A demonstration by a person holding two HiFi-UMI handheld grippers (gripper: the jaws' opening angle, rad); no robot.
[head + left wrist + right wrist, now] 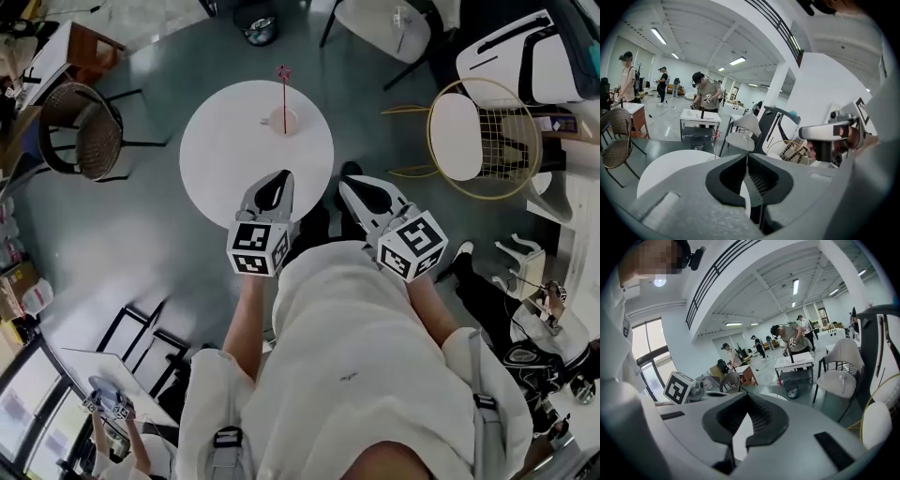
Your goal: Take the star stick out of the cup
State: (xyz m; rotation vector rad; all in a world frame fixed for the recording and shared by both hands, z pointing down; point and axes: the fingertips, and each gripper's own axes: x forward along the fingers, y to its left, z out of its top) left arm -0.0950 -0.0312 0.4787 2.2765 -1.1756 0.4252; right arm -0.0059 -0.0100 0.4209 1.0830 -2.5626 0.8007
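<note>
On the far side of the round white table (216, 150) a small pale cup (283, 121) stands upright. The star stick (283, 89) rises straight out of it, with the star at the top. The stick is thin and only the cup supports it, so I think it will come out easily if it is pulled straight up. The left claw (280, 178) is over the near edge of the table, with its jaws pressed together and nothing between them. The right claw (351, 187) is just beside the table edge, over the floor, and its jaws also meet at the tips, empty. Both point toward the cup but are well apart from it. I judge that the approach is only beginning. One claw has to spread before it can pinch the stick, and the other may steady the cup so that it does not tip.
</note>
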